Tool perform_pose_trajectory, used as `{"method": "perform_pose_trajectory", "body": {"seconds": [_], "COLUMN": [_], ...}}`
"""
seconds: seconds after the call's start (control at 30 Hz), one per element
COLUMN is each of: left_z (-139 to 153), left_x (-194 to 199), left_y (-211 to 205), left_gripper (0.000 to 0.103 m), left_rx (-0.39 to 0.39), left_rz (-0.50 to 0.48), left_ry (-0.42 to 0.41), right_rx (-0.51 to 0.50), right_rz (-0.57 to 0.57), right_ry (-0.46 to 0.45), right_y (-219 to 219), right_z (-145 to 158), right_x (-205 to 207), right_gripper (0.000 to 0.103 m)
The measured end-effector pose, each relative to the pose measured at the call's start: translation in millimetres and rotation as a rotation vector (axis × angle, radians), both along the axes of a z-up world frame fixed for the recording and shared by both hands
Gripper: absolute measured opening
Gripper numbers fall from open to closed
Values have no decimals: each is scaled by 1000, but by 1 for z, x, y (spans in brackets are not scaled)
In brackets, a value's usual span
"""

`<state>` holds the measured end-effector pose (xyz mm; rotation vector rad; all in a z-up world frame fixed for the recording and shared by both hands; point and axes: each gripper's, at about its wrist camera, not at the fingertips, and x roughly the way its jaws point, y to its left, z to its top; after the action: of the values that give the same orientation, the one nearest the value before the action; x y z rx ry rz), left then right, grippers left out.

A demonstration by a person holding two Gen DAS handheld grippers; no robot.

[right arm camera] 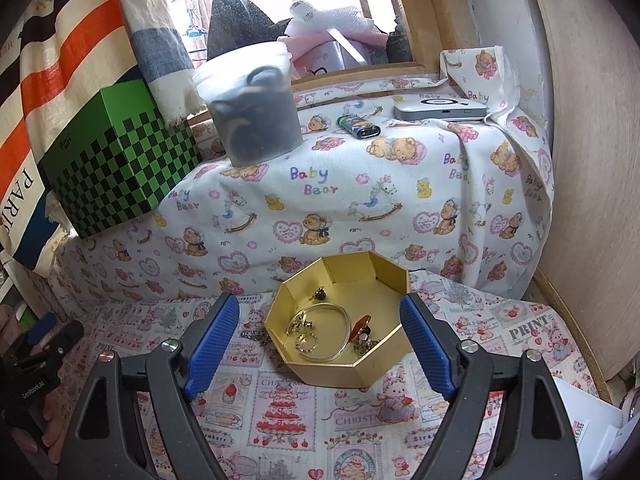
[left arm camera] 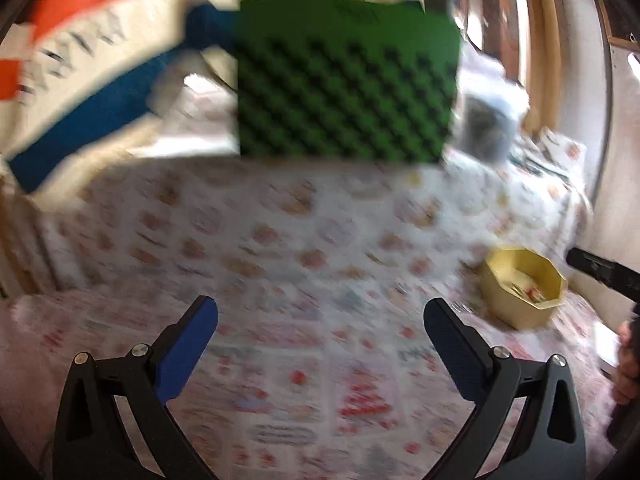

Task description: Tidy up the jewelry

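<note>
Chain [right arm camera: 256, 336] outside gold box [right arm camera: 384, 368], rest inside; both tools, right [right arm camera: 320, 340] and left [left arm camera: 320, 344], open, empty. Next: grab chain.

You are holding your left gripper [left arm camera: 320, 344] with its blue-padded fingers [left arm camera: 188, 348] spread wide apart and nothing between them; its view is smeared by blur. You are keeping your right gripper [right arm camera: 320, 344] equally wide, its ribbed blue fingers [right arm camera: 212, 344] clamping nothing. Your left hand [right arm camera: 48, 420] is showing at the lower left of the right wrist view, wrapped around its black handle.
</note>
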<state>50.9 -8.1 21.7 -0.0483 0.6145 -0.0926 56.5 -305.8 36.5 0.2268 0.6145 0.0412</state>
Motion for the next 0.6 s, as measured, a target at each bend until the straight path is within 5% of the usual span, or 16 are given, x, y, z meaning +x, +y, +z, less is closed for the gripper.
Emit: {"method": "perform_pose_trajectory", "body": {"seconds": [0.1, 0.27, 0.6], "left_z": [-6, -16, -40], "left_x": [23, 56, 95], "left_y": [-12, -42, -107], "left_gripper": [97, 70, 31], "left_rx": [-46, -76, -44], "left_rz": [-62, -146, -259], "left_ry": [116, 244, 343], "right_rx": [38, 39, 42], "right_rz": [-10, -12, -19], "right_ry": [16, 24, 37], "right_y": [-7, -9, -11], "right_z": [-2, -3, -4], "right_x": [2, 3, 5], "right_gripper": [84, 84, 84]}}
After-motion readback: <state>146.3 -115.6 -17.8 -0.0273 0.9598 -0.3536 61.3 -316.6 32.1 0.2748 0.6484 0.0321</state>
